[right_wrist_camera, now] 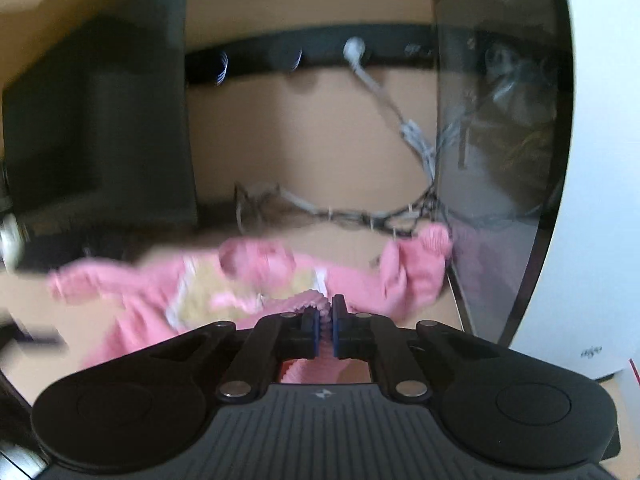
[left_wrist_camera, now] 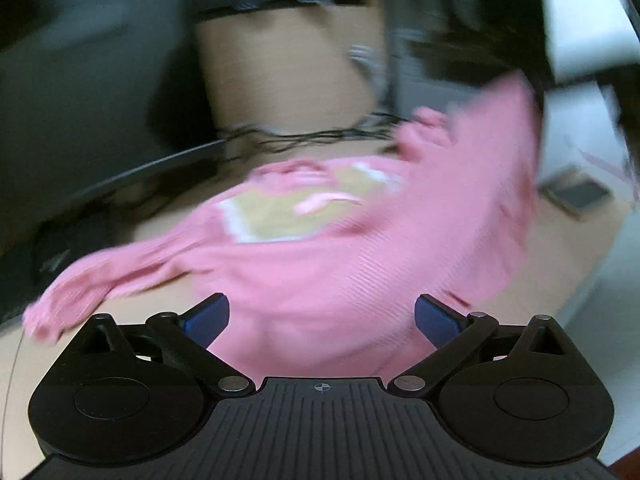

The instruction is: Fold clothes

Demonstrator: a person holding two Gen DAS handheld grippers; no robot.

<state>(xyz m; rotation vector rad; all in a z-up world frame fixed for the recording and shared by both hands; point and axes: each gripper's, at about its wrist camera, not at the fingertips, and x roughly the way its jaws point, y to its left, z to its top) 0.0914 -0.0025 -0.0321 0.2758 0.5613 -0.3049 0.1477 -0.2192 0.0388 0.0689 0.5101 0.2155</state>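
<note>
**Folding barely begun: sweater spread out, one edge gripped**

The pink sweater (left_wrist_camera: 320,248) lies across the tan desk (left_wrist_camera: 592,248), mostly opened out and front side up, with its yellow chest panel (left_wrist_camera: 288,212) showing. One sleeve (left_wrist_camera: 80,292) trails toward the desk's left edge in the left wrist view; the other sleeve (right_wrist_camera: 420,260) is bunched up near the back of the desk, just beside the glass-sided computer case (right_wrist_camera: 492,160) and the tangle of cables (right_wrist_camera: 360,212) along the rear edge.

The right gripper (right_wrist_camera: 331,328) is clamped on a ribbed edge of the sweater, with a fold of pink knit squeezed between its blue pads. Which edge this is, hem or side, is probably the hem, though motion blur makes that hard to confirm. In the left wrist view the sweater's right side rises off the desk, which fits that edge being lifted. The left gripper (left_wrist_camera: 322,320) has its jaws spread wide, holds nothing and hovers over the near part of the garment.

No finished fold shows: body is unfolded, sleeves are out and untucked. So the task looks to be at its start. Left to do, by my reading: take hold with the left gripper, bring the sleeves in, fold the body over, and square up the result on the desk.
</note>
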